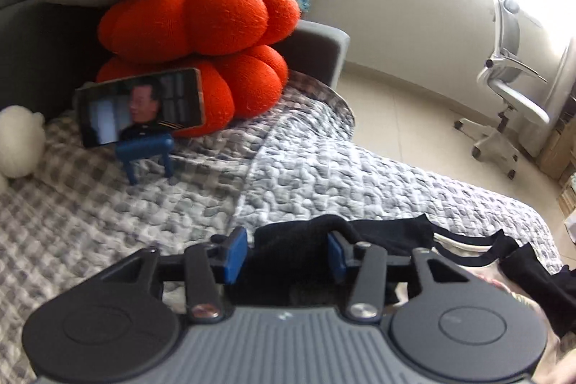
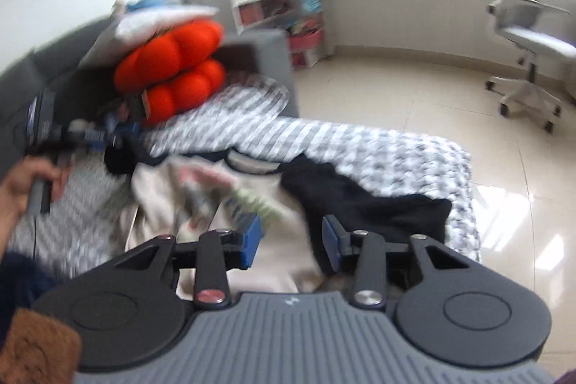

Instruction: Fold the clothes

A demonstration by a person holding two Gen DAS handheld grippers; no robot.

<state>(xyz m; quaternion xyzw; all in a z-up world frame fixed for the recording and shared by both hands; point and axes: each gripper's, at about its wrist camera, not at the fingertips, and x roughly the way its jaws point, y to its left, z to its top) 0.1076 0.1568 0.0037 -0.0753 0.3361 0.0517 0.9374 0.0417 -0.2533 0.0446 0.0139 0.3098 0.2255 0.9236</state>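
The left gripper point(image 1: 286, 256) has its blue pads apart, a black sleeve point(image 1: 288, 240) lying loose between them without being pinched. The right gripper point(image 2: 291, 242) is also parted, hovering over a cream shirt point(image 2: 259, 233) with black sleeves and collar trim. The shirt lies crumpled near the foot edge of a bed point(image 1: 324, 168) covered in a grey checked quilt. At the head end, orange pumpkin cushions point(image 1: 201, 20) stand behind a propped phone point(image 1: 142, 110).
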